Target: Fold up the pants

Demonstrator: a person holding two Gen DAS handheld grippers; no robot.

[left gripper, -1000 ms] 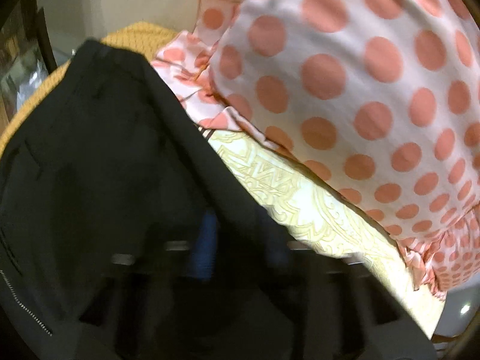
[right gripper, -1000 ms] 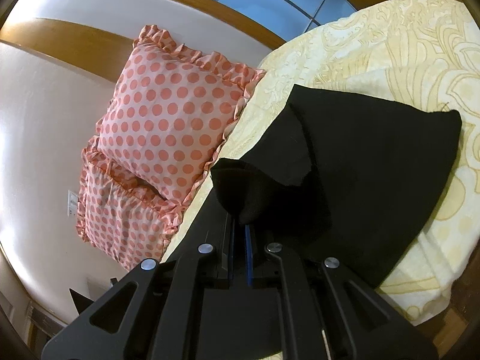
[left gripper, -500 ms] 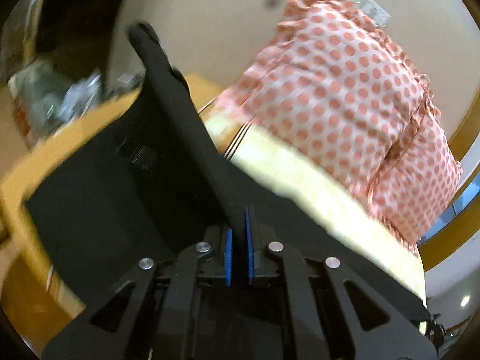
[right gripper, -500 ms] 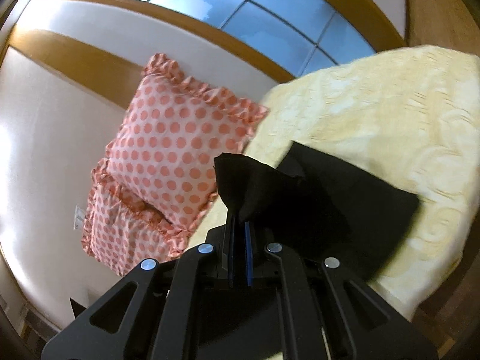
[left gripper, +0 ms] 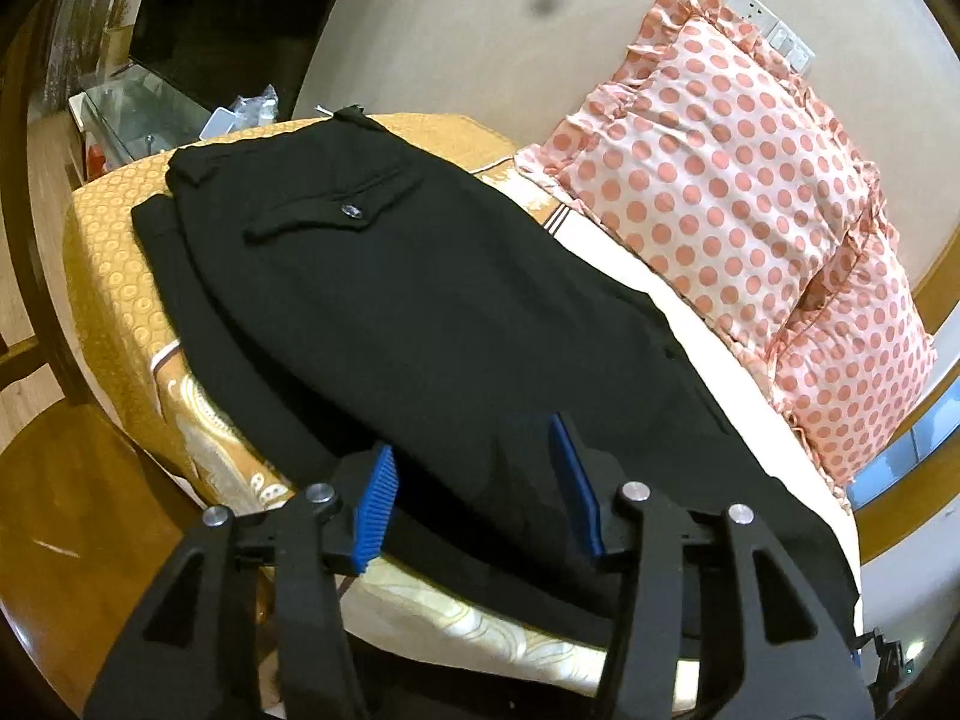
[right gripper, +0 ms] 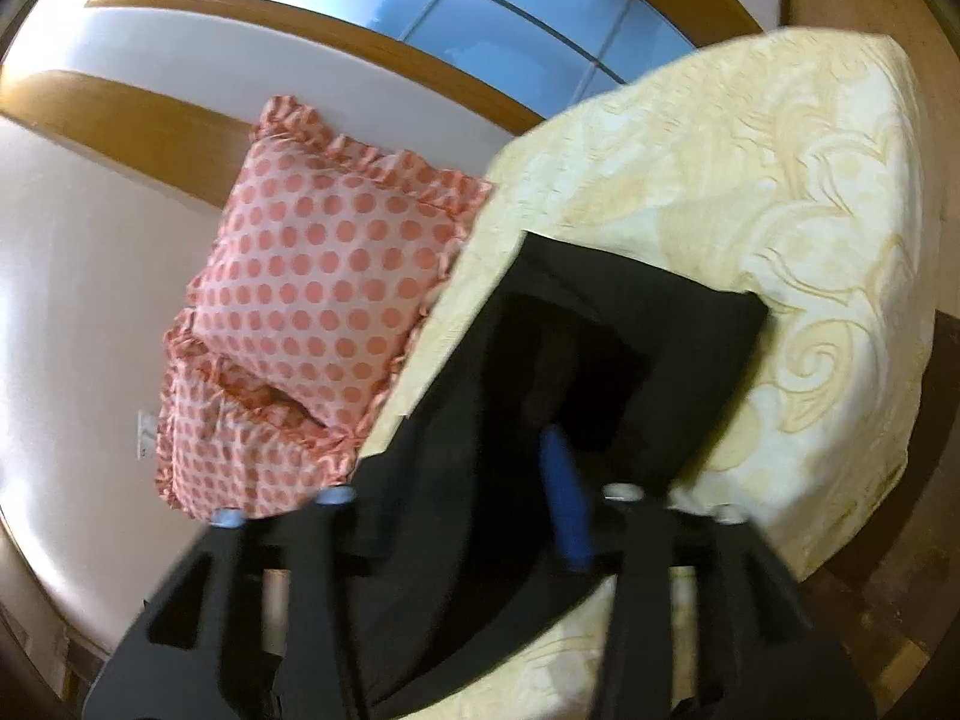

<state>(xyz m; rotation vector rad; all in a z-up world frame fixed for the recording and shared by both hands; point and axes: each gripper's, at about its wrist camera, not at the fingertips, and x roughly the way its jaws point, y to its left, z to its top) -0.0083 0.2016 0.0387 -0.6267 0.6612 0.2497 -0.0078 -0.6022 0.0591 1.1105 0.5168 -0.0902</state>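
Observation:
Black pants lie flat on the bed, folded lengthwise, waistband and a buttoned back pocket at the far left end. My left gripper is open just above the pants' near edge, holding nothing. In the right wrist view the pants' leg end lies on the cream bedspread. My right gripper is open over the fabric; that view is blurred and one blue pad shows.
Two pink polka-dot pillows lean on the wall behind the pants; they also show in the right wrist view. An orange bedspread part lies under the waistband. A glass table with clutter stands beyond the bed's left end.
Both grippers were shut on lifted pants fabric. Both have now opened and let go, and the pants lie flat on the bed.

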